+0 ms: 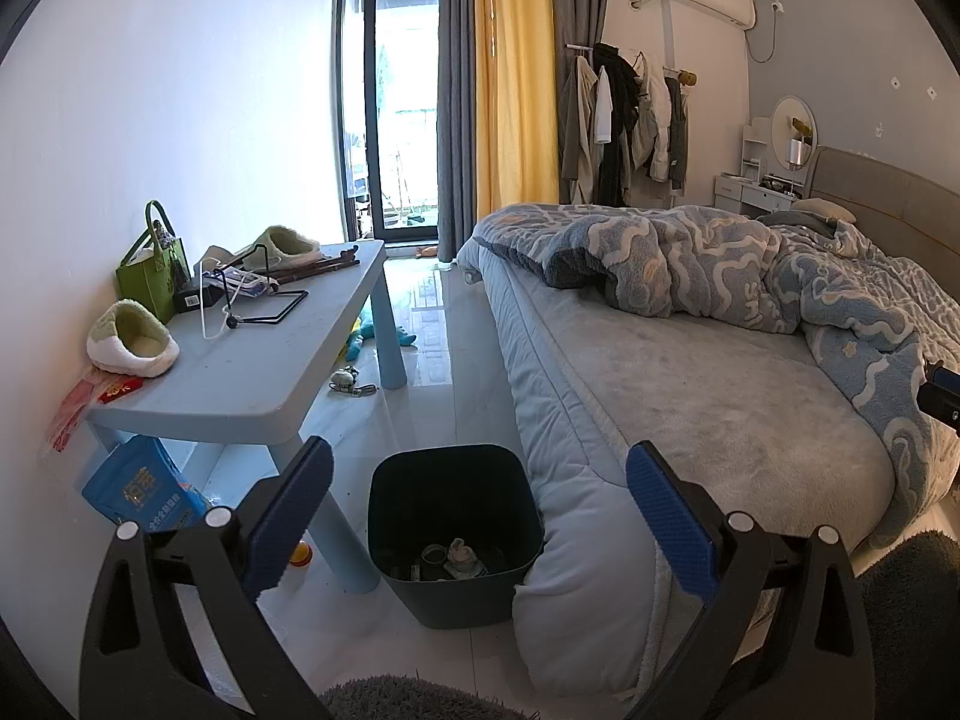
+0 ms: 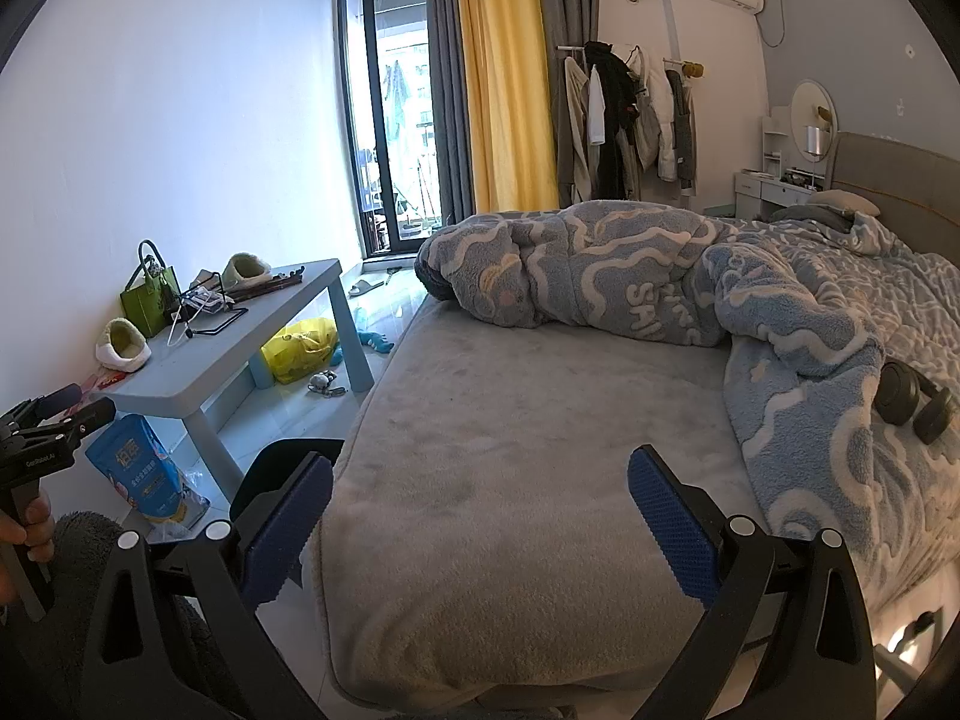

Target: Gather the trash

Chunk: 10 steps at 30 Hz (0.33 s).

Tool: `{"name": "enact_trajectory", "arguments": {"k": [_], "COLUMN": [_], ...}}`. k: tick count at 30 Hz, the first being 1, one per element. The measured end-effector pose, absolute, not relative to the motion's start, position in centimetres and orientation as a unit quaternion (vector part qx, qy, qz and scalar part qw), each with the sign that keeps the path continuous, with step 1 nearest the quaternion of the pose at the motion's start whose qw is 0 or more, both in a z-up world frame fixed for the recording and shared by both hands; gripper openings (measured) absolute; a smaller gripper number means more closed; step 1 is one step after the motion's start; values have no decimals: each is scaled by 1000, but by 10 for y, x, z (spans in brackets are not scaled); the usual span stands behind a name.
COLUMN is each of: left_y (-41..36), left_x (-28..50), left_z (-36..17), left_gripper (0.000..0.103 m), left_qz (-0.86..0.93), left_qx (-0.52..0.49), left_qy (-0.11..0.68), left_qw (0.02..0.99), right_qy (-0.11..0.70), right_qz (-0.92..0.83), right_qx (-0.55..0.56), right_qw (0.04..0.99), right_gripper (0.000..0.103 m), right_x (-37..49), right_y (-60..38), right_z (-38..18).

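Left wrist view
Step in hand: survey, nothing picked yet; judged an early or between-items stage, since the bin already holds some scraps.
Left gripper (image 1: pixel 477 513): jaws spread wide, nothing between the blue ribbed pads (image 1: pixel 288 516); low centre of frame.
Bin (image 1: pixel 390 492): dark, squarish, soft-cornered plastic tub, bottom centre, on the pale glossy tile floor between the table leg and the bed edge; small bottle-like bits lie in its bottom.
Table (image 1: pixel 252 384): light blue, rounded corners, matt, left of frame; carries fleecy slippers (image 1: pixel 132 342), a green felt tote (image 1: pixel 150 276) and a thin black wire stand.
Likely trash: blue printed pouch (image 1: pixel 141 495), glossy film, lower left under the table; red wrapper (image 1: pixel 120 389) at the table's near left corner.
Next move, as I judge it: swing left and down to the pouch, close on its crinkly upper edge.

Right wrist view
Right gripper (image 2: pixel 480 516): fully parted, empty; low centre, over the bed.
Bed (image 2: pixel 510 480): grey plush sheet, soft and nappy; crumpled blue-and-white fleece quilt (image 2: pixel 660 282) across the upper right.
Headphones (image 2: pixel 912 402): black, hard shell, right edge on the quilt; not trash.
Yellow bag (image 2: pixel 300 348): thin plastic, slumped under the table, centre left; a candidate.
Left gripper, seen at the left edge: a hand (image 2: pixel 30 522) grips its handle.
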<state>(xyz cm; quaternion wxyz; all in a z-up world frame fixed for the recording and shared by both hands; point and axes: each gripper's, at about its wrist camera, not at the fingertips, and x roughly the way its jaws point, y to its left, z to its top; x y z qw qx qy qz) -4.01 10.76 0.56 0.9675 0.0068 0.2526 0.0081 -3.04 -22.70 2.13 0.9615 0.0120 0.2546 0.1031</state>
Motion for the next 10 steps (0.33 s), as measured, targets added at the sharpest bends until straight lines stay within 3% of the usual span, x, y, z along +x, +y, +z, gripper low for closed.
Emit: {"name": "enact_trajectory", "arguments": {"k": [10], "left_y": [108], "left_x": [-41], "left_z": [6], "left_gripper": [100], "left_qz": [8], "left_qx": [6], "left_qy": [255], "left_qw": [967], "right_qy": [255], "right_qz": [103], "right_qx": [12], "right_qw": [961], "right_gripper": [100], "right_x": [-30], "right_y": [-227], "right_z": [22]}}
